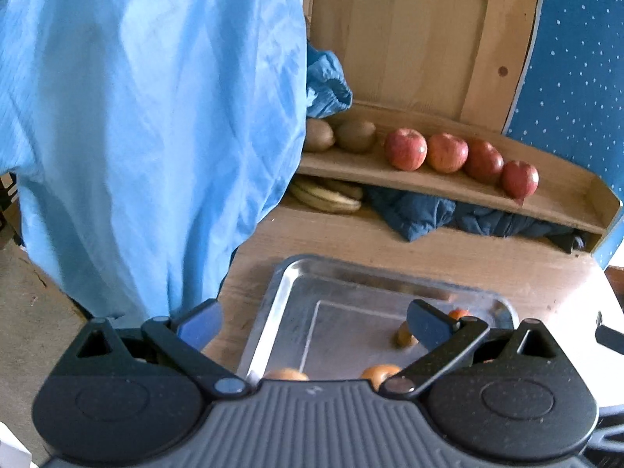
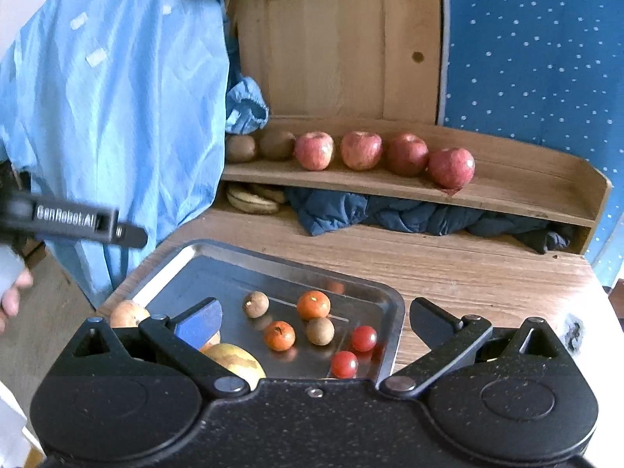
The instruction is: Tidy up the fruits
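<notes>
Fruit lay loose in the metal tray [image 2: 392,335] just ahead of and below your right hand-held gripper [image 2: 314,321], whose jaws stood wide apart and held nothing. Between its fingers, a little forward, sat two small oranges [image 2: 313,305], two brown round fruits [image 2: 319,331] and, toward the right finger, two cherry tomatoes [image 2: 364,338]. A larger yellow-green fruit [image 2: 238,360] sat close under the left finger, half hidden by it, so I cannot tell which way its long axis ran. The small fruits were round, so I judge that approach angle mattered little for them.

Your left hand-held gripper [image 1: 312,325] was also open and empty, over the same tray's near left part; from there the small fruit lay to its right, by the right finger. Your right one was, I judge, the nearer to the oranges and tomatoes.

The shelf [image 2: 507,199] stood well ahead of both, beyond the tray across the wooden surface [image 2: 448,269], with four apples [image 2: 361,150] in a row and two kiwis [image 2: 277,144] at their left. Bananas [image 2: 253,199] lay beneath it, beside a dark blue cloth [image 2: 390,210]. Free shelf board remained to the right of the last apple.
</notes>
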`<state>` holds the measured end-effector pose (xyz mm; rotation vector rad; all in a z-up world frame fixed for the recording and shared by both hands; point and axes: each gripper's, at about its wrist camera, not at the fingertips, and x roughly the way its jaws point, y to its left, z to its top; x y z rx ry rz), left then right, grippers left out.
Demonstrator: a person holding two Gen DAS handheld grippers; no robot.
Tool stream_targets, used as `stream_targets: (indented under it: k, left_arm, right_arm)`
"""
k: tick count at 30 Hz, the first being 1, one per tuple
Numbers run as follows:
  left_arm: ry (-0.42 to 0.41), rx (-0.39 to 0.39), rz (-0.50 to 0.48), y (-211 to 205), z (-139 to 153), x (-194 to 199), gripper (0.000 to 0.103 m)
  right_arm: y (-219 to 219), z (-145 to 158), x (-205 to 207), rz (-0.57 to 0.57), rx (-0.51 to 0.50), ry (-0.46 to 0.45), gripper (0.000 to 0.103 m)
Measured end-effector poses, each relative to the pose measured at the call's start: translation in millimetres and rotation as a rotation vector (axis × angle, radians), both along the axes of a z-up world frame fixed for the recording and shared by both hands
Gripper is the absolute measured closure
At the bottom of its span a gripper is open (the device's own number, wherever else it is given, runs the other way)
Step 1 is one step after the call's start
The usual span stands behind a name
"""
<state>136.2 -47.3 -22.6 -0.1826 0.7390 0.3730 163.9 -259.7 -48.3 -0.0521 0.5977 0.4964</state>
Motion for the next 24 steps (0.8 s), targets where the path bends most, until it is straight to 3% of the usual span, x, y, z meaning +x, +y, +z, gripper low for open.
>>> stream_targets:
  k: [13, 24]
  left_arm:
    - [-0.024, 0.038, -0.158, 14, -1, -43, 0.000]
    - [-0.069, 0.043, -0.239, 32, 1, -93, 0.000]
  right_arm:
    - [28, 12, -57, -0.203, 0.027, -0.019, 0.001]
    - [65, 17, -112, -0.251, -0.013, -0.039, 0.001]
